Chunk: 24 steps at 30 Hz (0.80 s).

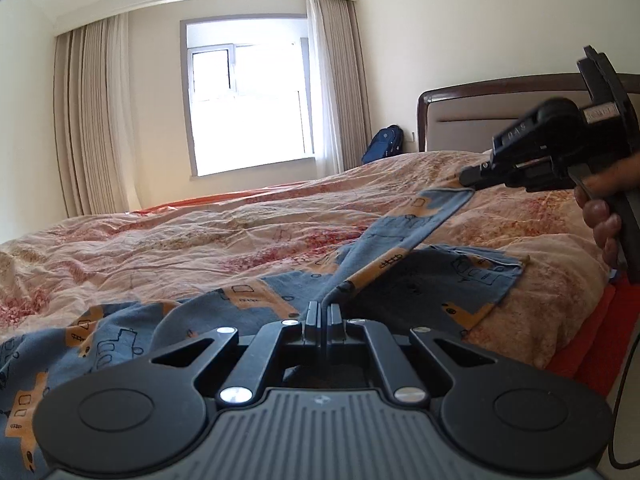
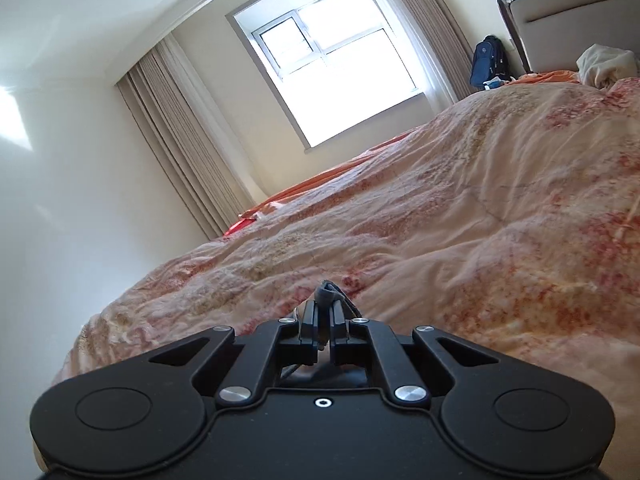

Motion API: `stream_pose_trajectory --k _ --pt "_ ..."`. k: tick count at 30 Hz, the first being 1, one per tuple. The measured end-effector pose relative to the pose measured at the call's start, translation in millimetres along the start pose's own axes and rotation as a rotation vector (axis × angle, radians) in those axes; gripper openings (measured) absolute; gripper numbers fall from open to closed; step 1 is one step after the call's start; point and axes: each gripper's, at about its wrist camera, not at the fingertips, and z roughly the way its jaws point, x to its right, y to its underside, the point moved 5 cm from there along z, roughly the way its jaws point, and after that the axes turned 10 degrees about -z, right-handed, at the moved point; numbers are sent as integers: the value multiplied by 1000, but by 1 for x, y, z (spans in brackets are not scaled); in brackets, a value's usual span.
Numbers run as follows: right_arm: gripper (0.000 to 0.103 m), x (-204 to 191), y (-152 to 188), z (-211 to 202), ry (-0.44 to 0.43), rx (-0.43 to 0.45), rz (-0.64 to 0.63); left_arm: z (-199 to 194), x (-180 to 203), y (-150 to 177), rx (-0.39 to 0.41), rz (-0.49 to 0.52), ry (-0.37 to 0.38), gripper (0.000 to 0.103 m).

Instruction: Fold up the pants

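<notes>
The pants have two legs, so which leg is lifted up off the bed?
The pants leg running up to the right hand-held gripper is lifted, stretched from the left hand-held gripper. The other leg lies flat on the bed.

A bright white-framed window [image 1: 248, 108] fills the far cream wall [image 1: 432, 40], washed out by daylight, with long beige pleated curtains [image 1: 96, 120] hanging on both sides. A wide bed under a rumpled pink-and-cream floral quilt [image 2: 460, 200] spans the room, an orange sheet [image 2: 320, 188] showing along its far edge. A dark wooden headboard with a padded beige panel [image 1: 500, 112] stands at the right, a blue backpack [image 1: 384, 144] leaning in the corner beside it
</notes>
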Motion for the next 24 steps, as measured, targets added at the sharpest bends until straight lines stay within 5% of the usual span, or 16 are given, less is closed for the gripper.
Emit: stream_pose_trajectory --k 10,15,20,24 --pt "4 34 72 -8 86 -102 96 18 1 22 -134 -17 41 1" --pt "15 32 71 -5 63 -92 123 22 -3 27 -161 -43 45 1" --pt "7 30 61 1 94 -84 110 21 -4 27 -148 -65 61 1" --pt "6 19 44 -20 122 28 25 15 -4 23 -110 -90 105 1"
